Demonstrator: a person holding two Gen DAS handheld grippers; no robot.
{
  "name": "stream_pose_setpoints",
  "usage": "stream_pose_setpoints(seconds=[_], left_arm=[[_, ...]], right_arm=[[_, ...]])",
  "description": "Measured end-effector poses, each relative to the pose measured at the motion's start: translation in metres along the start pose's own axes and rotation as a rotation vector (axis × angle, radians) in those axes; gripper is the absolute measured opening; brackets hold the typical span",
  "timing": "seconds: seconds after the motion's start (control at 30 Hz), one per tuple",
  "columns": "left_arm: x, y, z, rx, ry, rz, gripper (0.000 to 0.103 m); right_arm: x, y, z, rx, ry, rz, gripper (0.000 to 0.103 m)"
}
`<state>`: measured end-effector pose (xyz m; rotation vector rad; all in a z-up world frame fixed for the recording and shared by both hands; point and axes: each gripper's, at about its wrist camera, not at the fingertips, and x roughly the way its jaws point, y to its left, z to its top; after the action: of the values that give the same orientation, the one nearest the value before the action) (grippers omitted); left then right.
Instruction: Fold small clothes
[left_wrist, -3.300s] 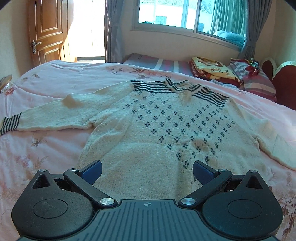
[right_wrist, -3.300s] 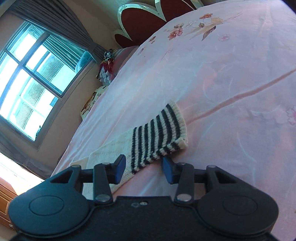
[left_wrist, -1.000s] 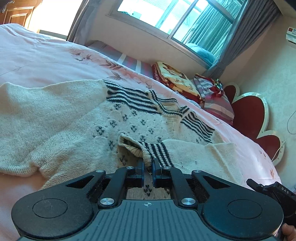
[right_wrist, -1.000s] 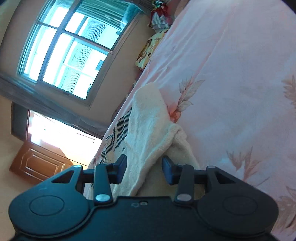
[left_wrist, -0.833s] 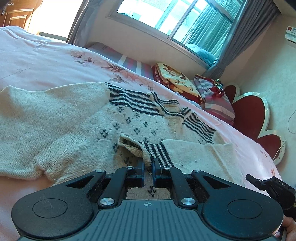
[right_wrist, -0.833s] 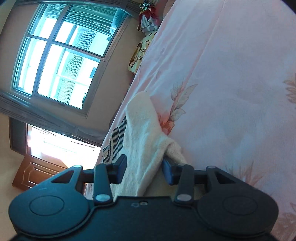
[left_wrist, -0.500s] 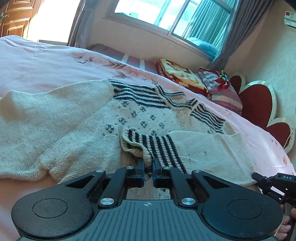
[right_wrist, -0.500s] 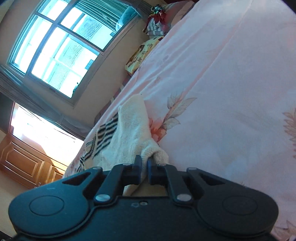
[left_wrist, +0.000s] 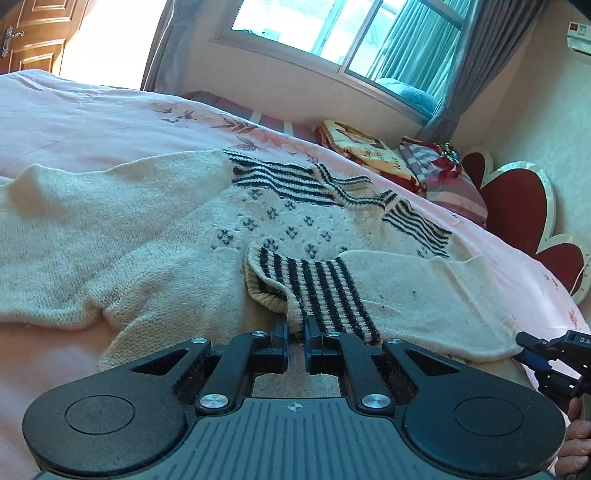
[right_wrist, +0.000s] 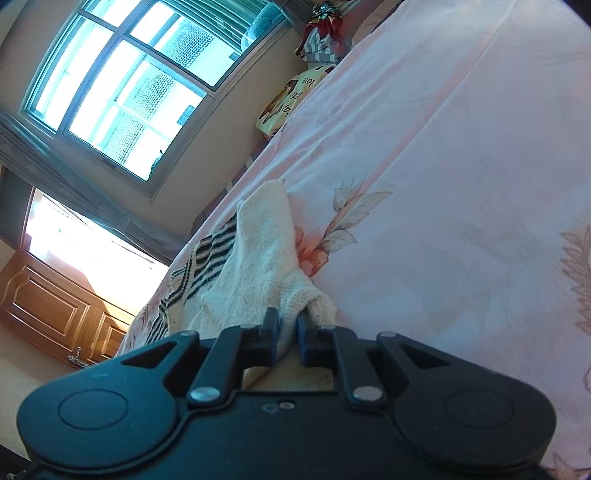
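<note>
Item: 1 knit sweater, soft, limp, stretchy.
Your left gripper pinches the striped cuff, lower centre; your right gripper, jaws just eased wider, pinches the sleeve fold. Hold the edges.

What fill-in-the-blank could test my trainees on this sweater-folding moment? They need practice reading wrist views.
1. The left claw is shut on the sleeve's ____ cuff.
2. That sleeve lies folded across the sweater's ____.
3. The right claw pinches cream knit at the sweater's edge, its jaws having just reopened slightly; beside it lies the ____ bedspread.

Missing words: striped; front; pink
</note>
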<state>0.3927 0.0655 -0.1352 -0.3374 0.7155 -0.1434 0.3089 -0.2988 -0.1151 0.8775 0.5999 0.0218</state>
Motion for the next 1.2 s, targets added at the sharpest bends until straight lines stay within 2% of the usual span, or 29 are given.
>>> stream_pose_setpoints(seconds=[0.2, 0.27, 0.33, 0.37, 0.4, 0.5, 0.57, 0.67, 0.83, 0.9, 0.97, 1.03, 1.1, 1.2], left_arm=[[-0.002, 0.003, 0.001, -0.029, 0.009, -0.005, 0.008], [-0.010, 0.004, 0.002, -0.036, -0.002, 0.037, 0.022], [-0.028, 0.005, 0.004, -0.022, -0.077, 0.116, 0.060], [-0.035, 0.003, 0.006, -0.003, -0.116, 0.130, 0.062], [-0.038, 0.000, 0.010, 0.019, -0.133, 0.114, 0.062], [-0.022, -0.015, 0.020, 0.084, -0.098, 0.063, 0.061], [-0.007, -0.024, 0.021, 0.124, -0.067, 0.098, 0.061], [0.013, -0.019, 0.016, 0.107, -0.012, 0.130, 0.061], [0.017, -0.029, 0.013, 0.197, -0.017, 0.148, 0.061], [0.018, -0.029, 0.015, 0.193, -0.020, 0.147, 0.062], [0.016, -0.027, 0.017, 0.171, -0.044, 0.146, 0.061], [0.009, -0.026, 0.019, 0.151, -0.103, 0.130, 0.061], [0.007, -0.029, 0.022, 0.157, -0.120, 0.114, 0.061], [0.003, -0.039, 0.024, 0.209, -0.131, 0.069, 0.061]], right_arm=[[-0.020, 0.016, 0.004, -0.117, -0.068, 0.003, 0.022], [-0.015, 0.016, 0.011, -0.117, -0.071, -0.011, 0.022], [-0.011, 0.014, 0.019, -0.116, -0.077, -0.015, 0.022], [-0.008, 0.016, 0.022, -0.123, -0.078, -0.020, 0.022], [-0.005, 0.016, 0.025, -0.135, -0.076, -0.025, 0.020], [0.011, 0.016, 0.030, -0.175, -0.058, -0.056, 0.020], [0.025, 0.012, 0.034, -0.163, -0.019, -0.061, 0.020], [0.036, 0.011, 0.038, -0.164, 0.004, -0.044, 0.020], [0.053, 0.008, 0.042, -0.184, 0.076, -0.030, 0.022], [0.052, 0.008, 0.041, -0.215, 0.069, -0.036, 0.011], [0.046, 0.006, 0.041, -0.205, 0.044, -0.040, 0.009], [0.046, 0.001, 0.041, -0.177, 0.041, -0.036, 0.009], [0.045, 0.000, 0.042, -0.148, 0.047, -0.031, 0.011], [0.037, 0.006, 0.050, -0.177, -0.012, -0.036, 0.024]])
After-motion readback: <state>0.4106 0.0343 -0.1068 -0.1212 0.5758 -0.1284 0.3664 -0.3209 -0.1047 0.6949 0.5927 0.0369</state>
